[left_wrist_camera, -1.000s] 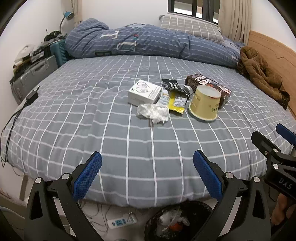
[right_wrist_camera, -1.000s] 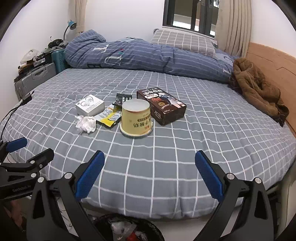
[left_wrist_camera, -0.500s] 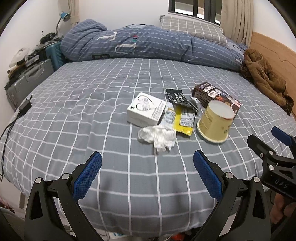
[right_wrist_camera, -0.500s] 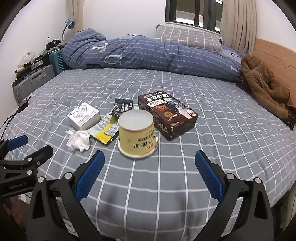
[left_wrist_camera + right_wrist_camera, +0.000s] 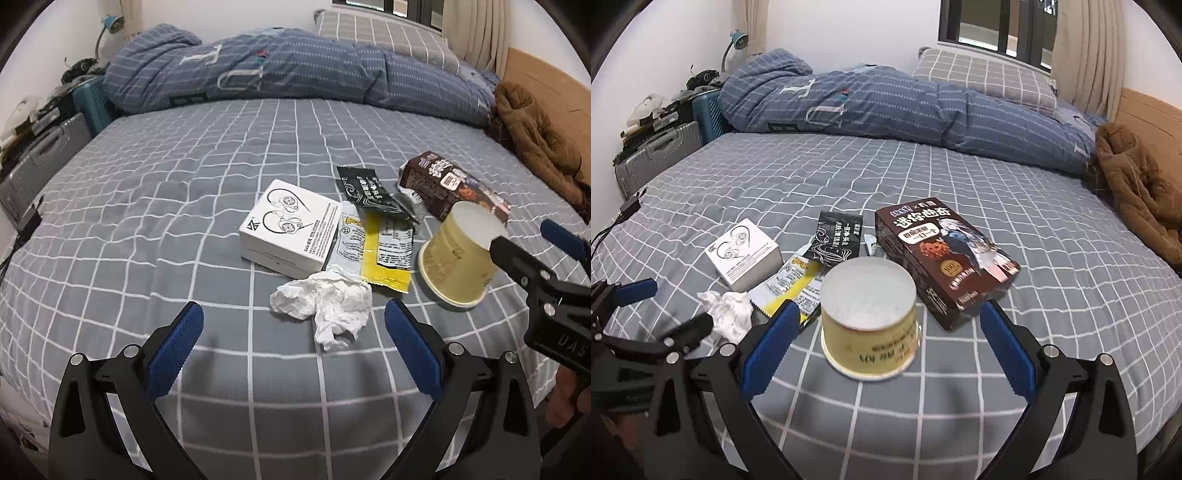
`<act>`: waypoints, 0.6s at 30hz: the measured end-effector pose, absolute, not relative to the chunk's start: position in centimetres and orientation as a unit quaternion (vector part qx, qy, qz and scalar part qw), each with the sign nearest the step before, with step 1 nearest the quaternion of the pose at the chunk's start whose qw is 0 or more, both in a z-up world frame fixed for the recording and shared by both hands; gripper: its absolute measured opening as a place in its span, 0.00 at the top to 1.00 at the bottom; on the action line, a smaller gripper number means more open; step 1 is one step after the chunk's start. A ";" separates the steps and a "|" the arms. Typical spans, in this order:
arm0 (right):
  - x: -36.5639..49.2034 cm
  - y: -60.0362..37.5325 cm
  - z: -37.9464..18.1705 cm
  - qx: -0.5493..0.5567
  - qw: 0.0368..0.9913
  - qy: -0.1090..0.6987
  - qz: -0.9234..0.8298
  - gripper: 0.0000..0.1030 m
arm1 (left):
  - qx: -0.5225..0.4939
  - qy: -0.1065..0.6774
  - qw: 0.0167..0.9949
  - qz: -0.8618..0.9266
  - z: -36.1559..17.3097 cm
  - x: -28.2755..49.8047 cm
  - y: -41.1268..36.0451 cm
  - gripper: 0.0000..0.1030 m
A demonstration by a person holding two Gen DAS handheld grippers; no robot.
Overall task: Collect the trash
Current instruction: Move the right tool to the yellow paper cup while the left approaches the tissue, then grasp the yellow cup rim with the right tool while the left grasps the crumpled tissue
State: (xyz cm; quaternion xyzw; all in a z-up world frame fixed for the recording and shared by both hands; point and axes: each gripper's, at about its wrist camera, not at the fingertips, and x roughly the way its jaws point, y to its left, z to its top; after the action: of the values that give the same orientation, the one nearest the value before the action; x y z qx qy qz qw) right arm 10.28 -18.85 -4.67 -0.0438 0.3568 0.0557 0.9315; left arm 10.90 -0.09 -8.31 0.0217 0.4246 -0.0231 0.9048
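Trash lies on a grey checked bed (image 5: 184,192): a crumpled white tissue (image 5: 325,306), a white earphone box (image 5: 290,232), a yellow wrapper (image 5: 384,247), a black sachet (image 5: 369,192), a brown snack box (image 5: 450,188) and an upturned yellow paper cup (image 5: 454,262). My left gripper (image 5: 293,350) is open and empty, just short of the tissue. My right gripper (image 5: 886,347) is open and empty, its jaws on either side of the cup (image 5: 870,319). The brown box (image 5: 942,258) and tissue (image 5: 729,314) also show in the right wrist view.
A blue striped duvet (image 5: 295,70) and a checked pillow (image 5: 982,77) lie at the far side. A brown coat (image 5: 1137,188) lies by the wooden headboard on the right. Suitcases (image 5: 661,151) stand left of the bed.
Both grippers have moved forward over the bed toward the trash. The bin below the bed edge has dropped out of view. Both stay open.
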 end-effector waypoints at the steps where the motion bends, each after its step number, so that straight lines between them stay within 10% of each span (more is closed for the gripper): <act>1: 10.8 -18.7 -4.9 -0.043 0.930 0.359 0.058 0.09 | 0.023 0.426 0.904 -0.024 -8.5 11.2 -0.2 0.07; 9: 12.8 -17.7 -6.0 -0.043 0.924 0.375 0.065 0.15 | 0.039 0.439 0.897 -0.033 -10.3 12.9 -0.8 0.12; 18: 13.3 -17.4 -7.2 -0.039 0.917 0.392 0.064 0.31 | 0.052 0.458 0.886 -0.055 -12.1 13.7 -1.8 0.46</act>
State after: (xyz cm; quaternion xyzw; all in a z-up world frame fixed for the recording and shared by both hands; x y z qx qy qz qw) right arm 13.34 -17.36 -7.22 -0.0393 0.3921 0.0640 0.9169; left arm 13.70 -1.83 -12.13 0.0515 0.4584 -0.0548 0.8855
